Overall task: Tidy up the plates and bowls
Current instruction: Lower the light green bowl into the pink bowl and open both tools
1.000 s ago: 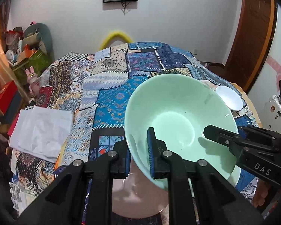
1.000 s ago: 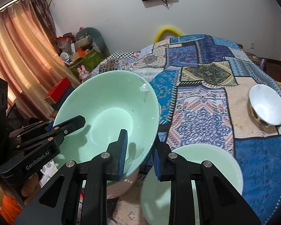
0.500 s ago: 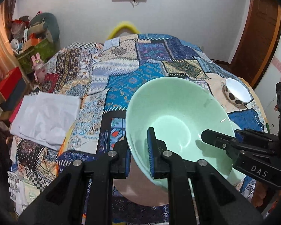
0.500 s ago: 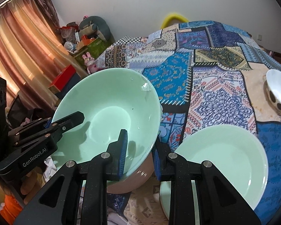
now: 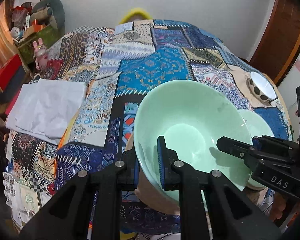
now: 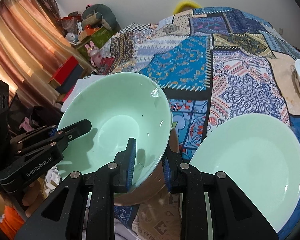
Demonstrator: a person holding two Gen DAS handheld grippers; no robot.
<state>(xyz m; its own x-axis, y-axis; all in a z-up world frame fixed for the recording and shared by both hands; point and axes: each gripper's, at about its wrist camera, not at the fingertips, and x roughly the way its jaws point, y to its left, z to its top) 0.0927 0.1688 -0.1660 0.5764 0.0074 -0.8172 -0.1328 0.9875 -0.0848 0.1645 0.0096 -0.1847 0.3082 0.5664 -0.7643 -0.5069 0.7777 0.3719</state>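
A large mint-green bowl point(image 5: 190, 124) is held in the air by both grippers. My left gripper point(image 5: 149, 166) is shut on its near-left rim. My right gripper point(image 6: 148, 166) is shut on its right rim and shows from the side in the left wrist view point(image 5: 238, 150). The bowl point(image 6: 114, 124) hangs over a pinkish-brown plate point(image 6: 150, 188) on the patchwork cloth point(image 6: 190, 64). A mint-green plate point(image 6: 250, 164) lies to its right. A white bowl with dark dots point(image 5: 262, 88) stands at the far right.
A folded white cloth point(image 5: 46, 108) lies on the left of the table. Boxes, toys and a curtain point(image 6: 20, 46) crowd the floor at left. A wooden door point(image 5: 280, 30) is at right. The table's near edge point(image 5: 140, 228) lies under the grippers.
Both grippers have lifted and drawn back with the green bowl; more of the table, the green plate and the dotted bowl now shows.
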